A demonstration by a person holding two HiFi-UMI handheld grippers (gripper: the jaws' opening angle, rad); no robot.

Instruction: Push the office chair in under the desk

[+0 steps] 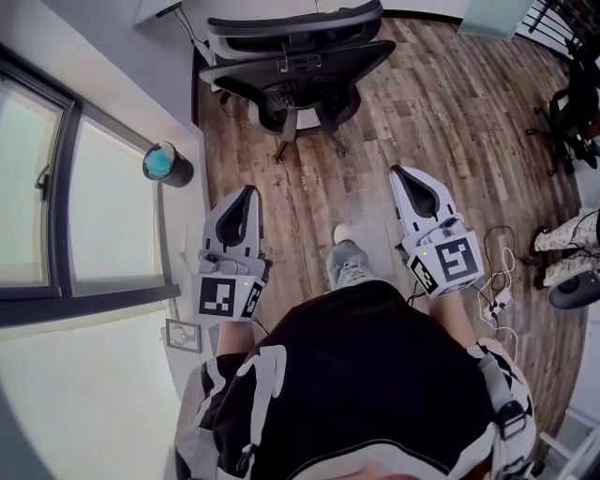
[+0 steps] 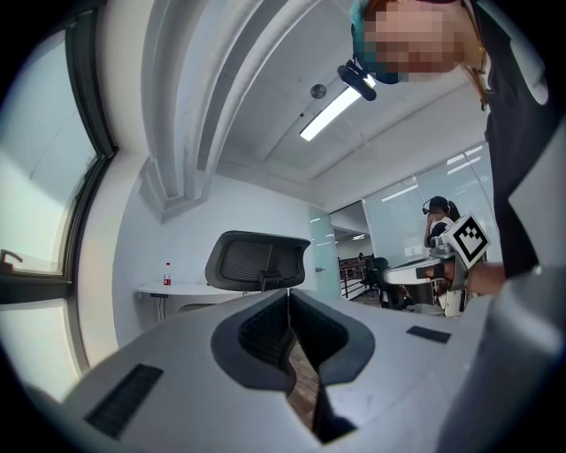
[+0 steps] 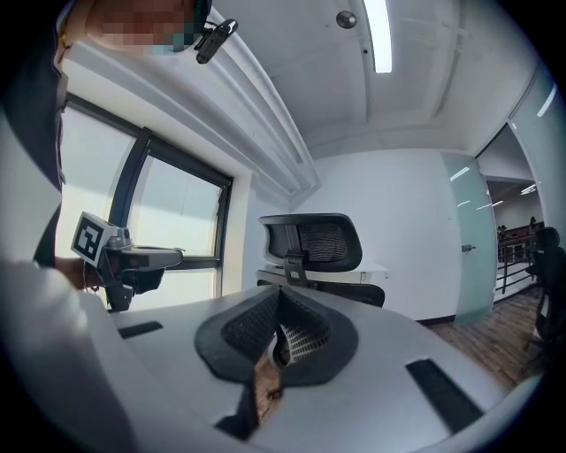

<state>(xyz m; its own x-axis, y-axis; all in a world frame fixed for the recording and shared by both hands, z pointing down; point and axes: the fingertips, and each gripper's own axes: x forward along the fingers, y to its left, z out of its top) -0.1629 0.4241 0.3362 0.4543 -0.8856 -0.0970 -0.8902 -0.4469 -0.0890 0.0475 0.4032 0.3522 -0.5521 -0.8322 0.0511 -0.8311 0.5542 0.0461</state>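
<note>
Left gripper [image 1: 247, 193] and right gripper [image 1: 400, 174] are both pressed together, pinching nothing, well apart from the office chair [image 1: 295, 66]; just beyond the chair stands the white counter [image 1: 161, 9].

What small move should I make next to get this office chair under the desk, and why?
Probably step forward and bring the left claw and right claw up against the office chair. Both claws are shut and empty, with wood floor between them and the chair, and the desk lies beyond it, so nothing is touching the chair yet.
</note>
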